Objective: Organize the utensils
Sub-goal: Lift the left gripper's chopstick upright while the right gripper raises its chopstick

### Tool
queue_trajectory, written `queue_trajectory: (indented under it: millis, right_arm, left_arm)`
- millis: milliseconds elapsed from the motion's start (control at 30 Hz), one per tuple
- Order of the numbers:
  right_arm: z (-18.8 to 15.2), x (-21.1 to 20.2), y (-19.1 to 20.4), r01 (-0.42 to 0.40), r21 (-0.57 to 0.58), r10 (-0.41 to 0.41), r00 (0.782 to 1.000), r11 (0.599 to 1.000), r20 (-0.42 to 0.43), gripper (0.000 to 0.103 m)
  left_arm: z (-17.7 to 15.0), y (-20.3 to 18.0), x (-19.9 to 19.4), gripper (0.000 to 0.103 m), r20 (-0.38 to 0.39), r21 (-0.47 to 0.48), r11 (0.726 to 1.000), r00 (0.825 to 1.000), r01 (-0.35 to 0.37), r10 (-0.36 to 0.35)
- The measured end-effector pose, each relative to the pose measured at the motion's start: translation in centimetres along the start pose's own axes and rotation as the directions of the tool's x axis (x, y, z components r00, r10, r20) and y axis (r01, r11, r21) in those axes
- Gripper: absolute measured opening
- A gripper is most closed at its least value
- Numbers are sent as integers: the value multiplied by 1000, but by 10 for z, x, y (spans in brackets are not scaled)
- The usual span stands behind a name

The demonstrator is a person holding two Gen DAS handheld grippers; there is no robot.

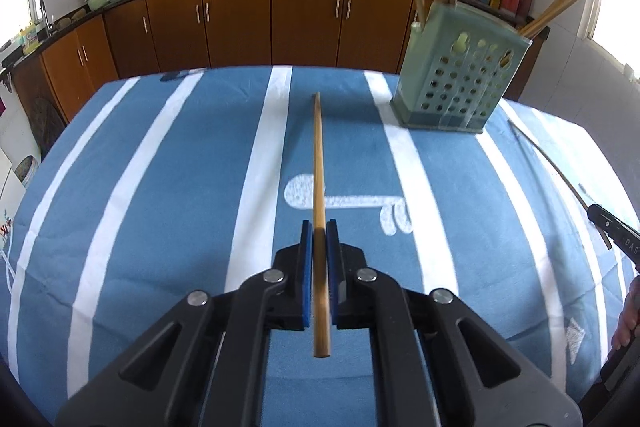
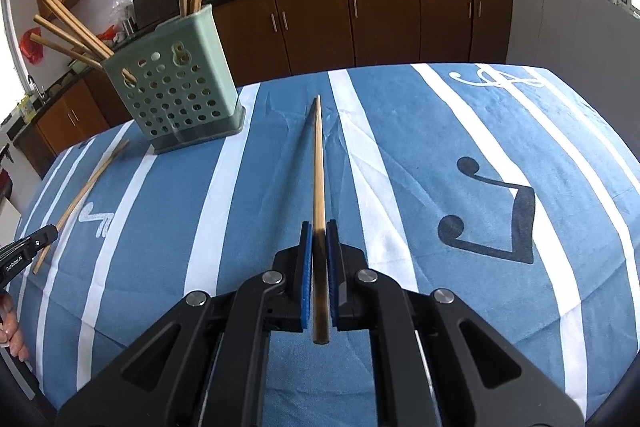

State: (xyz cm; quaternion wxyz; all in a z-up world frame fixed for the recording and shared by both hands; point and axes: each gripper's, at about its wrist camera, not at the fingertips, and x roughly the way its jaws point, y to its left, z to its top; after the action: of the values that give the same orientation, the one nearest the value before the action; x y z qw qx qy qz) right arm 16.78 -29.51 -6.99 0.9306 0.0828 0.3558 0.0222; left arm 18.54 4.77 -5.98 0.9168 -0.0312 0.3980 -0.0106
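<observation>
Tongs both clamped on wood: left tongs grip a chopstick, centre frame, w/ tip aimed up-frame over the striped blue cloth on the surface. Right tongs pinch a second chopstick likewise. Green holder w/ more chopsticks stands upper right in left view, upper left in right view.
</observation>
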Motion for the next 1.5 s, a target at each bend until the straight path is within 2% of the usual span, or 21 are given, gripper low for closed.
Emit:
queue_trajectory:
  millis: [400,867,1500]
  right_arm:
    - [22,-29,-7,-28,39,24,993,999,119,8]
    - [50,-67,-4,-84,50,68,961,995,268,8]
    - [76,-75,20,-78,-21,81,953,997,293,8]
  left_arm:
    - [27,-1,-40,8,127,-35,999,991,37,-32]
    - [49,-2,-82,8,270,-54,995,960,86,-69]
    - [71,-15,-103,8,336,-19,995,938,97,-85]
